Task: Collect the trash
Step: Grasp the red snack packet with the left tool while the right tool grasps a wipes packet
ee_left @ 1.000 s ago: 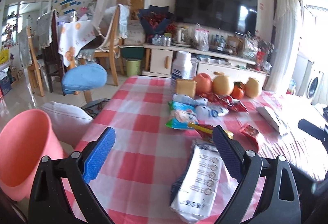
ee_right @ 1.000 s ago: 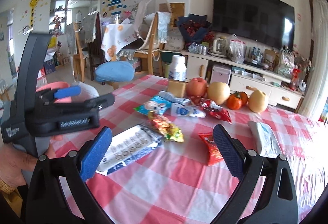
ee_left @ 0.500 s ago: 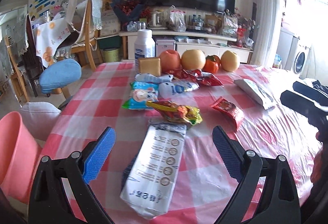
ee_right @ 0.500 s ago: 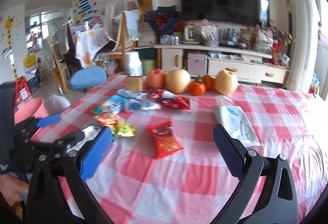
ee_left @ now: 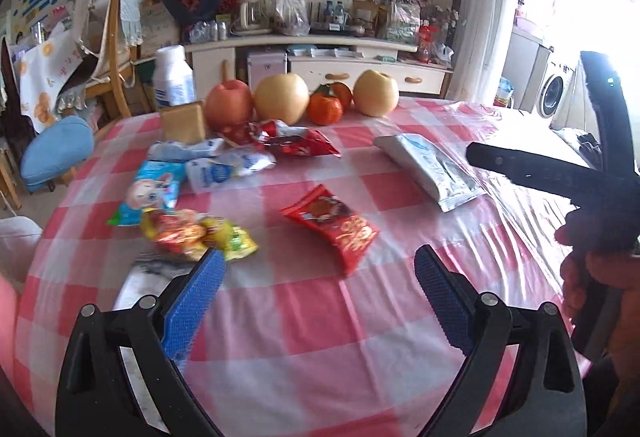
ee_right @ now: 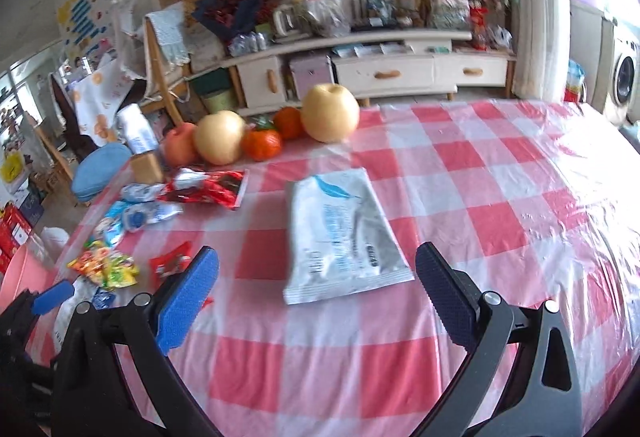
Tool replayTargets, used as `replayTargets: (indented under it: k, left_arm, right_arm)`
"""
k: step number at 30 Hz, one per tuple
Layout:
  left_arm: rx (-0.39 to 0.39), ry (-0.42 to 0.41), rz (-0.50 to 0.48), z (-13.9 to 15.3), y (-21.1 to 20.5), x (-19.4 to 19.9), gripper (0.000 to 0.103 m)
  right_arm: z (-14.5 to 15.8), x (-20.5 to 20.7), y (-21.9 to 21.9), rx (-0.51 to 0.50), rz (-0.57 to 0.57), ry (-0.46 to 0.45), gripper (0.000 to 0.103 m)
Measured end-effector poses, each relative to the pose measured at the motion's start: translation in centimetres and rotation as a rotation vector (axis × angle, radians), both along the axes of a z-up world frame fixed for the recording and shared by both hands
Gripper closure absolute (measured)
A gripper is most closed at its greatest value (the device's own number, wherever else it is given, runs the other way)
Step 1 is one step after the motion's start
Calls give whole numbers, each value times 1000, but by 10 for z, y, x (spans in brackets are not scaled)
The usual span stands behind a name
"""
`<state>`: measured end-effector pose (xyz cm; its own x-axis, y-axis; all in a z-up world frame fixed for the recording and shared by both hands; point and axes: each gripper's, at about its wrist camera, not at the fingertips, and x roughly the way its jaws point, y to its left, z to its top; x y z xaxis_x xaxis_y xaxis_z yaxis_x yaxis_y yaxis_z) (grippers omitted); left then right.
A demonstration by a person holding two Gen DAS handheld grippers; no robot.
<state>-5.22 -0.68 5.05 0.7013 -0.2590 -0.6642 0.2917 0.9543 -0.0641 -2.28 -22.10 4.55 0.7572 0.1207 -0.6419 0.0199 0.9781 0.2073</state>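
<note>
Snack wrappers lie on a red-and-white checked table (ee_left: pixel 320 337). In the left wrist view my open, empty left gripper (ee_left: pixel 318 297) sits just short of a red wrapper (ee_left: pixel 332 227), with a yellow wrapper (ee_left: pixel 200 233) and a white-and-grey packet (ee_left: pixel 136 277) to its left. Blue-and-white wrappers (ee_left: pixel 192 173) and a crumpled red one (ee_left: pixel 288 141) lie farther back. In the right wrist view my open, empty right gripper (ee_right: pixel 316 297) hovers just short of a silver-white pouch (ee_right: pixel 340 237), also in the left wrist view (ee_left: pixel 430 165).
Apples, pears and oranges (ee_left: pixel 296 101) line the table's far edge with a white bottle (ee_left: pixel 174 77) and a tan box (ee_left: pixel 182 123). A pink bin (ee_right: pixel 20 273) stands off the table's left side. Chairs and a TV cabinet (ee_right: pixel 380 73) stand beyond.
Both grippers have swung to the right across the table. The left one now faces the red wrapper instead of the white-and-grey packet; the right one now faces the silver pouch.
</note>
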Motion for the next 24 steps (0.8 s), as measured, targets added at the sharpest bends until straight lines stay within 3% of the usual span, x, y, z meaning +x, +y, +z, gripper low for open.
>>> replayTargets:
  k: [3, 11, 15, 20, 23, 24]
  left_arm:
    - [19, 44, 38, -7, -20, 16, 8]
    - [-31, 174, 204, -28, -24, 57, 8]
    - [2, 193, 238, -35, -30, 70, 8]
    - [38, 216, 254, -42, -39, 83, 9]
    - [78, 228, 258, -47, -46, 87, 23]
    - [88, 229, 261, -48, -48, 87, 23]
  right_arm:
    - [-10, 15, -8, 33, 13, 33, 4]
    - [-22, 48, 2, -17, 80, 77, 4]
    - [-29, 63, 0, -51, 88, 100, 4]
    - [-39, 76, -10, -23, 80, 138, 4]
    - [-43, 80, -13, -20, 79, 153, 4]
    - [-44, 80, -13, -20, 81, 157, 5]
